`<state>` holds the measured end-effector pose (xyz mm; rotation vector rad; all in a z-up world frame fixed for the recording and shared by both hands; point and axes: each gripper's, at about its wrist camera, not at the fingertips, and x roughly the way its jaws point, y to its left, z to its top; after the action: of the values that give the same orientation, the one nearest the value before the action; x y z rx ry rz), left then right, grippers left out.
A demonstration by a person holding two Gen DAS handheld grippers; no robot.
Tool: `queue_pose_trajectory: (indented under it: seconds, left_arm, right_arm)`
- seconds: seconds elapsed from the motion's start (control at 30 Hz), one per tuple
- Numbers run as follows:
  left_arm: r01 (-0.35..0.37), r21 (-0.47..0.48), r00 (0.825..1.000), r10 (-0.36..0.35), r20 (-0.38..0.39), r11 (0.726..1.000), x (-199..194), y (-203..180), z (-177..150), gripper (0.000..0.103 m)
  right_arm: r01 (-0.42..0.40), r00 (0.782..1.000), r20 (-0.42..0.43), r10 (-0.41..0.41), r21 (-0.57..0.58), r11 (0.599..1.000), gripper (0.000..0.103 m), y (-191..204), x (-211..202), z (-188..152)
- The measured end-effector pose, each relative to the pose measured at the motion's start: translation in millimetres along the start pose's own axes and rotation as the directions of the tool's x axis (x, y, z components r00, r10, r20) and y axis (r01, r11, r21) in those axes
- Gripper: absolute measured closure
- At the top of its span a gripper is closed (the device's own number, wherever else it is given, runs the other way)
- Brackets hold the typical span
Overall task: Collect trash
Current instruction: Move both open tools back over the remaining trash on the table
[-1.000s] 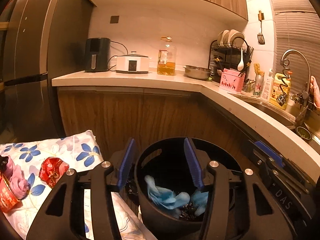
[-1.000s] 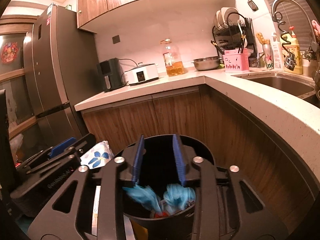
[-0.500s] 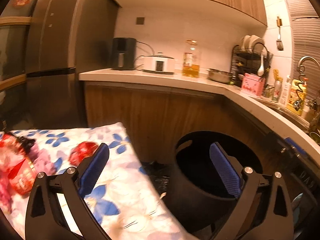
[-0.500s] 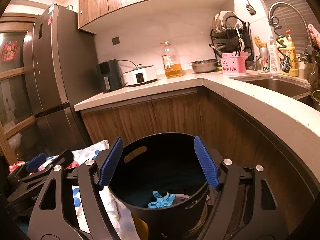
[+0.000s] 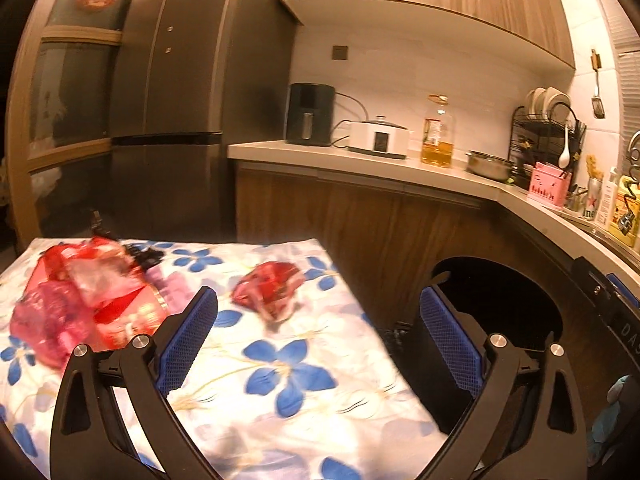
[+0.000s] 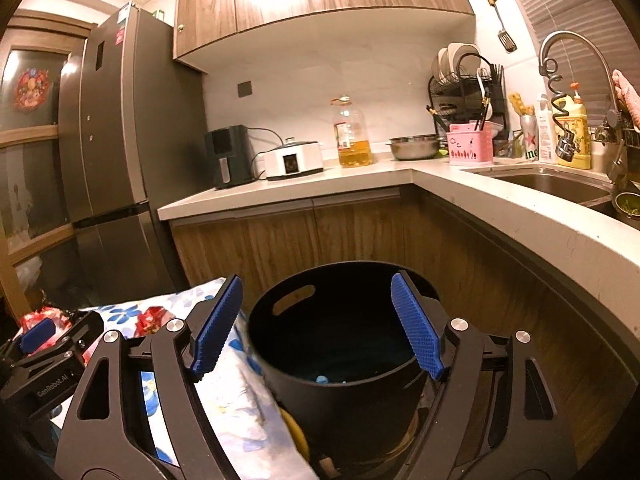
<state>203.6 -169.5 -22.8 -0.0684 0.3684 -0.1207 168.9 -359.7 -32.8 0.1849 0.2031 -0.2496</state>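
Observation:
A black trash bin (image 6: 340, 364) stands on the floor by the cabinets; a bit of blue glove (image 6: 321, 379) shows inside. It also shows in the left wrist view (image 5: 504, 320). My right gripper (image 6: 316, 328) is open and empty above the bin's mouth. My left gripper (image 5: 320, 344) is open and empty over a floral-cloth table (image 5: 288, 392). A crumpled red wrapper (image 5: 268, 290) lies on the cloth ahead of it. A pile of red and pink wrappers (image 5: 80, 300) lies at the left. The left gripper also shows in the right wrist view (image 6: 48, 360).
Wooden cabinets (image 6: 320, 232) and an L-shaped counter (image 6: 520, 216) wrap behind and right of the bin. A fridge (image 5: 168, 100) stands at the left. The counter holds an oil bottle (image 6: 352, 136), a cooker (image 6: 292, 160) and a dish rack (image 6: 464, 76) by the sink (image 6: 552, 184).
Both grippers opened and let blue gloves drop into the bin. My left gripper then swung left from over the bin to over the floral cloth. My right gripper lifted slightly.

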Motion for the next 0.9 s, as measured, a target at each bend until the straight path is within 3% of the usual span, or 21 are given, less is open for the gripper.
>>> queue_pose_trajectory:
  seconds: [0.67, 0.9]
  left_arm:
    - [-0.179, -0.048, 0.984, 0.179, -0.007, 0.983, -47.0, 107.5, -26.0, 0.006]
    - [-0.205, -0.071, 0.979, 0.206, -0.005, 0.976, -55.9, 131.2, -27.5, 0.006]
  right_arm:
    - [-0.154, 0.987, -0.051, 0.153, -0.014, 0.988, 0.027, 93.1, -30.6, -39.0]
    - [-0.197, 0.979, -0.050, 0.195, -0.027, 0.980, 0.027, 122.1, -38.3, -43.8]
